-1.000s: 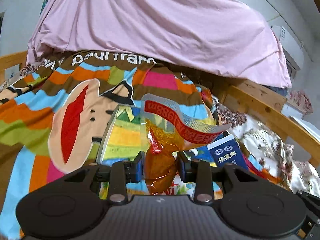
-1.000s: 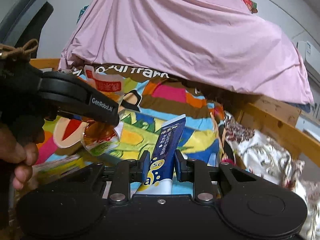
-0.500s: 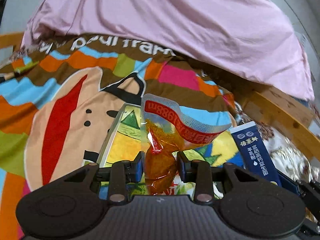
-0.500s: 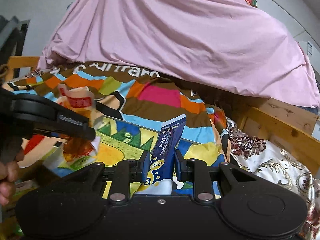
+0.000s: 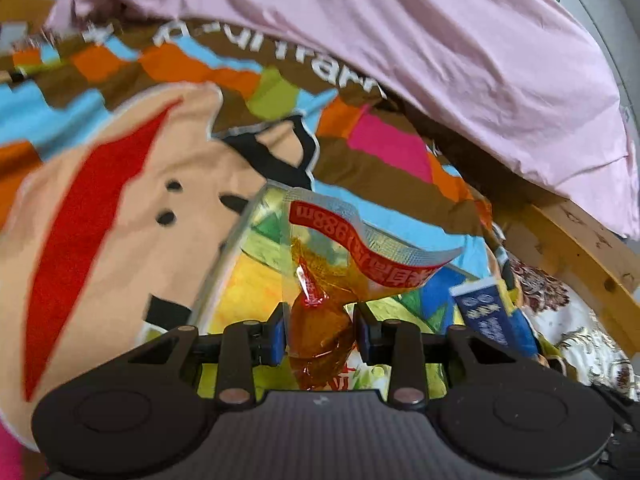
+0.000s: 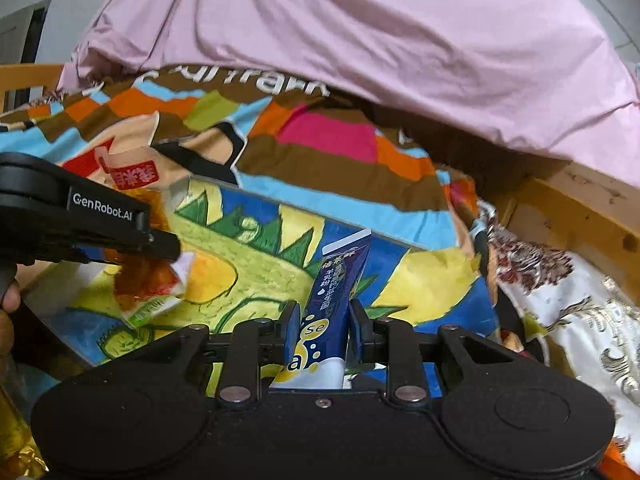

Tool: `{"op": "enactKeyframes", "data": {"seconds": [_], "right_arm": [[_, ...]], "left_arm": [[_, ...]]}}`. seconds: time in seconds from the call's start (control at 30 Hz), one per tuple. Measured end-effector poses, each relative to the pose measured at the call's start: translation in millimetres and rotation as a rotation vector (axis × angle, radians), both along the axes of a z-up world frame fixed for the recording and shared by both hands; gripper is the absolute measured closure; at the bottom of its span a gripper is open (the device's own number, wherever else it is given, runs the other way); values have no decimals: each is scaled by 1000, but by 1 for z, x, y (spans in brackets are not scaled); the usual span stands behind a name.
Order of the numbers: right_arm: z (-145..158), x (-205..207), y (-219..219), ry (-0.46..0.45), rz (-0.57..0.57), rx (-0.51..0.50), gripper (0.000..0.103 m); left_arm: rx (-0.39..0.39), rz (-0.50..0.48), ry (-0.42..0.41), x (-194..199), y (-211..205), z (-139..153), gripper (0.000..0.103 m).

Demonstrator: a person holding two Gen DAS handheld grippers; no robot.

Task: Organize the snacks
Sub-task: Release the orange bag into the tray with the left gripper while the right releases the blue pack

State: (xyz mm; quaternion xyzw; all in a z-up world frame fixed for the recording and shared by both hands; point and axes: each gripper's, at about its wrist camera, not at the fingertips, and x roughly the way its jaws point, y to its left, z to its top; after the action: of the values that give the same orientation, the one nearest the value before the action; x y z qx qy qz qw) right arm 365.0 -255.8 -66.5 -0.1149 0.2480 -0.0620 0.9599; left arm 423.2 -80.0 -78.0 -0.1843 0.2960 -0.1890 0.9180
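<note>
My left gripper (image 5: 320, 330) is shut on an orange snack pouch (image 5: 320, 320) with a red and silver sealed top, held upright. That pouch (image 6: 140, 276) and the left gripper (image 6: 160, 242) also show at the left of the right wrist view. My right gripper (image 6: 323, 330) is shut on a dark blue stick packet (image 6: 338, 284) with white print, standing upright between the pads. The same blue packet (image 5: 486, 316) appears at the right of the left wrist view. Both snacks hang over a colourful picture board (image 6: 248, 264) lying on the bed.
A striped cartoon blanket (image 5: 120, 208) covers the bed, with a pink sheet (image 5: 440, 40) heaped behind. A wooden bed rail (image 6: 580, 216) runs along the right, next to floral bedding (image 6: 572, 304). A hand (image 6: 6, 312) and gold wrappers (image 6: 16, 440) sit at the far left.
Both grippers have moved forward and lower over the bed, each still holding its snack. The picture board and blanket now look closer and larger.
</note>
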Motion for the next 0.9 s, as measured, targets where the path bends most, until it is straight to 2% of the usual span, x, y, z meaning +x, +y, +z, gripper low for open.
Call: {"op": "enactKeyframes", "data": {"seconds": [0.07, 0.4, 0.53, 0.7, 0.77, 0.83, 0.9], "right_arm": [[-5, 5, 0, 22, 3, 1, 75], [-14, 19, -11, 120, -21, 67, 73], [-15, 17, -14, 130, -23, 81, 65], [-13, 13, -21, 116, -42, 107, 56], [-10, 11, -24, 112, -53, 120, 48], [-6, 8, -27, 97, -63, 139, 40], [2, 2, -29, 76, -77, 163, 33]], "left_arm": [[-22, -34, 32, 7, 0, -6, 66], [43, -72, 112, 17, -10, -18, 65], [61, -75, 106, 15, -13, -16, 65], [51, -68, 87, 14, -12, -10, 43], [50, -64, 60, 12, -12, -6, 28], [55, -50, 37, 9, -12, 0, 17], [63, -39, 7, 4, -13, 7, 14]]}}
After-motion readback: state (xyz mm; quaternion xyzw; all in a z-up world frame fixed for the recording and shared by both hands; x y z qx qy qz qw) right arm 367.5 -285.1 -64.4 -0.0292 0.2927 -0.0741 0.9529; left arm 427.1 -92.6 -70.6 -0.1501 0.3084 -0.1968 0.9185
